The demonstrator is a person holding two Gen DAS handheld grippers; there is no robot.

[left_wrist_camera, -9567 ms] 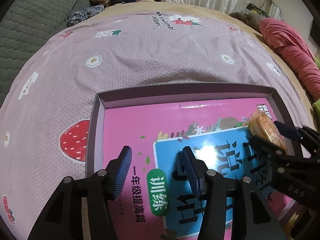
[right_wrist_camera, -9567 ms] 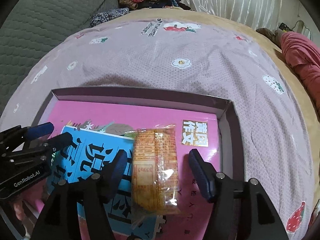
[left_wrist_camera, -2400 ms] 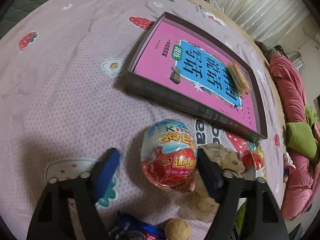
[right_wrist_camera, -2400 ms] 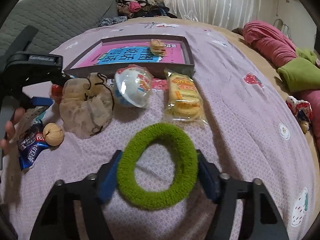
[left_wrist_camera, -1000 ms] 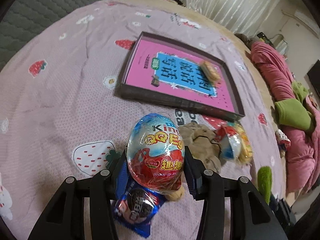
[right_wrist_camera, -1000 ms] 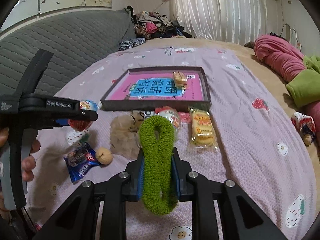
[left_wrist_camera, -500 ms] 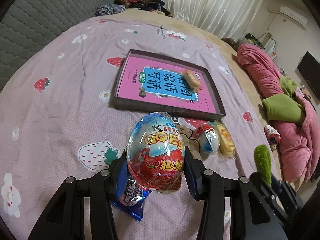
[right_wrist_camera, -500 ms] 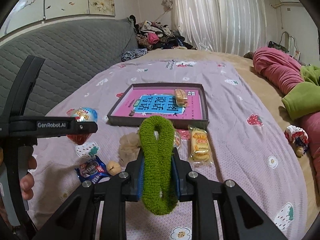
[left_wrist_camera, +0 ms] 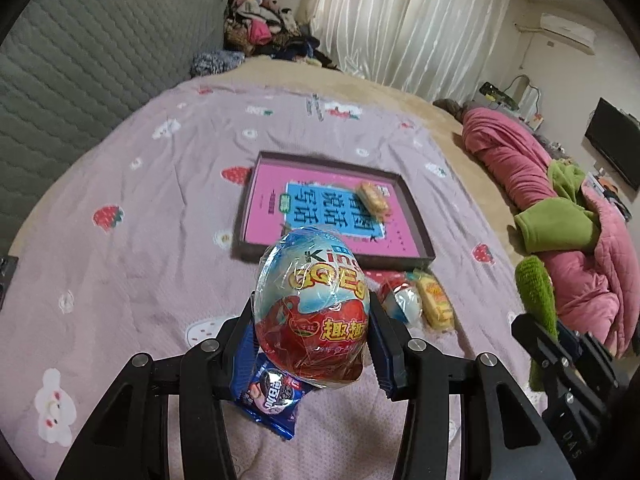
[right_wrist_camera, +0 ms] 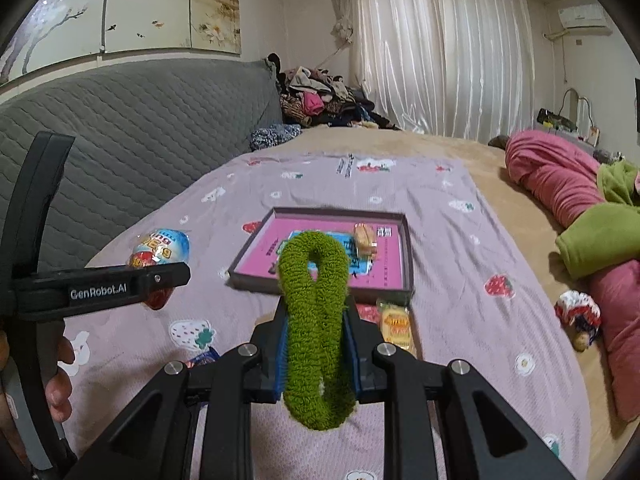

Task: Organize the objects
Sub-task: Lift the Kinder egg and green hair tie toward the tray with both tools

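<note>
From my remote seat I see the bed under its lilac strawberry sheet, carrying the dark tray with a pink booklet whose print I can't read and a biscuit pack. My left claw is clamped on a foil egg marked "Kin…", partly hiding a blue cookie packet. My right claw squeezes a green scrunchie flat. Both are higher above the sheet than a second ago.
</note>
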